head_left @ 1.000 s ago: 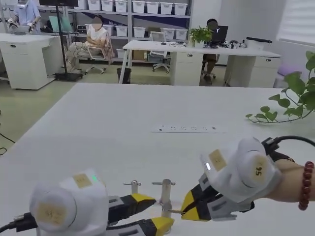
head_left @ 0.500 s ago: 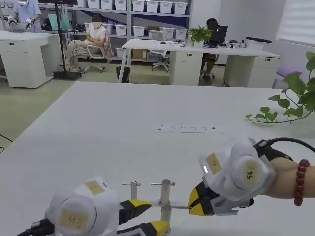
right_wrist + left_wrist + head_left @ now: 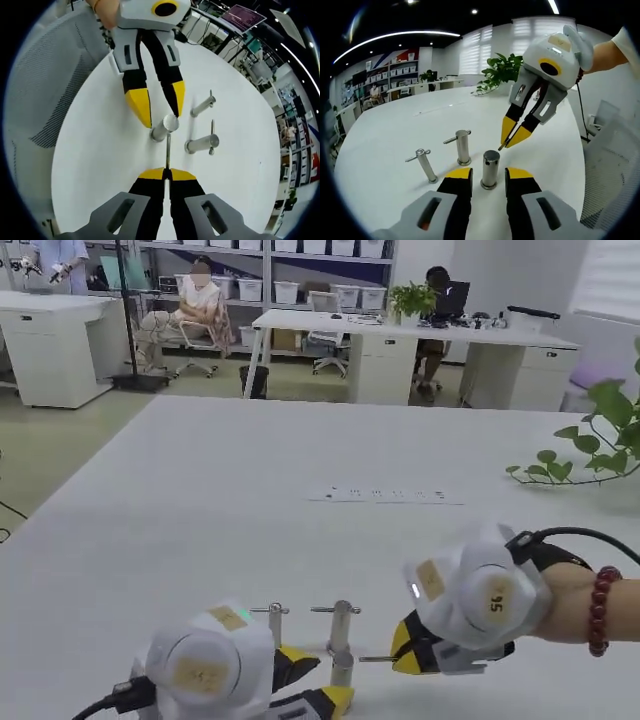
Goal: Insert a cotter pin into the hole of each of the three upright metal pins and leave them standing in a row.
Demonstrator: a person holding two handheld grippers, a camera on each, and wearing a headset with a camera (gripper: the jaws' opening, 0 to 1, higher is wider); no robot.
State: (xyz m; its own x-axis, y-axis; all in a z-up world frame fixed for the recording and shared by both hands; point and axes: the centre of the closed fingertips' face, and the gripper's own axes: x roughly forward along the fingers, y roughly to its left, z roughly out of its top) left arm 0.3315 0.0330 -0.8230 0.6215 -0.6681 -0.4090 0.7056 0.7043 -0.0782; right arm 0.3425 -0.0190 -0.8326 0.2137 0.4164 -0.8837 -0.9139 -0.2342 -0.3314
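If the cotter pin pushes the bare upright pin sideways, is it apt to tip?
Probably: the bare pin is tall on a narrow flared base, and the open left gripper flanks it without clamping. It looks like solid metal, so it is likely heavy for its size.

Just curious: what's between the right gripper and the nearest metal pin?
A thin cotter pin, held by the right gripper, seen in the right gripper view.

Light bright, even and diffuse. Sources: ceiling strip light point(image 3: 395, 36) and window blinds point(image 3: 525, 30) beyond the far edge of the bench point(image 3: 250, 500). White bench top carries a mild sheen with no hard glare. Shadows at the feet of the upright pins point(image 3: 490, 169) are faint and soft. Head view is slightly soft near its bottom edge. Gripper views are strongly fisheye, with straight lines bowing outward.
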